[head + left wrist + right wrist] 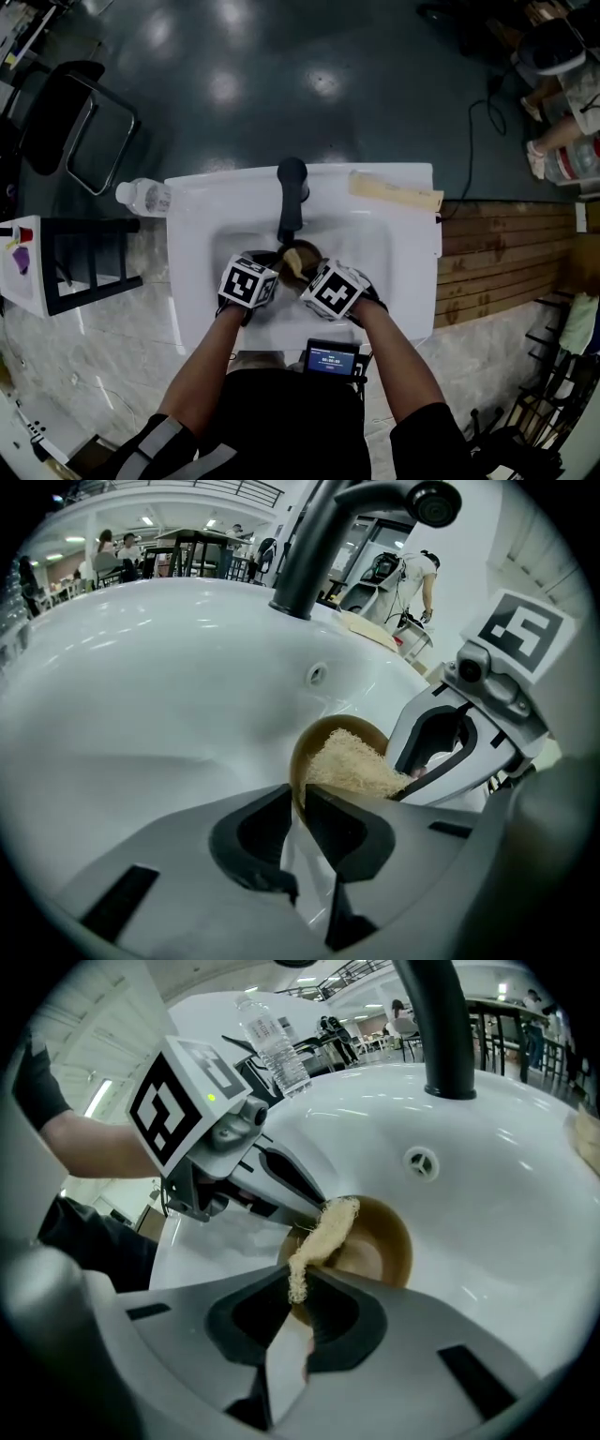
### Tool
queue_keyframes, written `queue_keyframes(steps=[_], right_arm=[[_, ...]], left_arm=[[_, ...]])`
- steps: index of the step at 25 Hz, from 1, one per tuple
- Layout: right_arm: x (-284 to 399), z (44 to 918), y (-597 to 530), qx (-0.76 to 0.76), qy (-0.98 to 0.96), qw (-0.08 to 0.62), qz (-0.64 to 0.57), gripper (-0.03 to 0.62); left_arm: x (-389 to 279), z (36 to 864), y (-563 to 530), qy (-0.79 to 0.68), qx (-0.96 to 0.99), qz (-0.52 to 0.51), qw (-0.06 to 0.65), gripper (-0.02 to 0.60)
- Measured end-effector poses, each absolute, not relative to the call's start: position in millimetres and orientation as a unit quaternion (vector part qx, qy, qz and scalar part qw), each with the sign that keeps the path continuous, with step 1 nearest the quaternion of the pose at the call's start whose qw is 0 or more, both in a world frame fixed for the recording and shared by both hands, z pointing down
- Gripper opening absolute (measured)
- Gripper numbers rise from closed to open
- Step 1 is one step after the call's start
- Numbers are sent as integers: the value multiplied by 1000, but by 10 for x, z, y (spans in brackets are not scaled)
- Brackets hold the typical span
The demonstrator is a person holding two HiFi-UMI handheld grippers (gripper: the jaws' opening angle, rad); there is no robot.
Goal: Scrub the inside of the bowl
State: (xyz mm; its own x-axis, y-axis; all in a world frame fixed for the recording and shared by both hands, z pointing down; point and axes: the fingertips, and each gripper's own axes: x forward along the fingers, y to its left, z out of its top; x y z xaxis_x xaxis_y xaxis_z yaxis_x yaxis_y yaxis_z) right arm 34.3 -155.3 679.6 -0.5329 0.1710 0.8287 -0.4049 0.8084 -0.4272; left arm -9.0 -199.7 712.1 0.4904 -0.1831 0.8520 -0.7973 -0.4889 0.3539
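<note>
A brown bowl (298, 257) lies tilted in the white sink (403, 272), below the faucet. My left gripper (276, 268) holds it from the left. In the left gripper view its jaws (298, 795) are pinched on the near rim of the bowl (323, 733). My right gripper (306, 274) comes in from the right and is shut on a pale fibrous scrub pad (323, 1232). The pad reaches from the right gripper (300, 1284) into the bowl (380, 1241) and rests against its inner wall. From the left gripper view the pad (352, 766) fills much of the bowl's inside.
A black faucet (292, 192) rises at the back of the sink, over the bowl. A clear water bottle (142, 197) lies at the sink's back left corner, a tan block (394, 190) on its back right rim. A small screen (333, 358) sits at the front edge. An overflow hole (317, 674) marks the basin wall.
</note>
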Motion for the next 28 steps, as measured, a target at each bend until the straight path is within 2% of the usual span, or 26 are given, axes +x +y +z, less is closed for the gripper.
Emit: queue_keyframes(steps=[15,28], right_arm=[[753,6865,-1871,160,-808,517,230,41],[573,6965,-2212,235,-799,504,229,41]], left_arm=[[-36,7062,-2016,-303,776,395,386,51],[17,6996,-2041,-292,789,387,378,48]])
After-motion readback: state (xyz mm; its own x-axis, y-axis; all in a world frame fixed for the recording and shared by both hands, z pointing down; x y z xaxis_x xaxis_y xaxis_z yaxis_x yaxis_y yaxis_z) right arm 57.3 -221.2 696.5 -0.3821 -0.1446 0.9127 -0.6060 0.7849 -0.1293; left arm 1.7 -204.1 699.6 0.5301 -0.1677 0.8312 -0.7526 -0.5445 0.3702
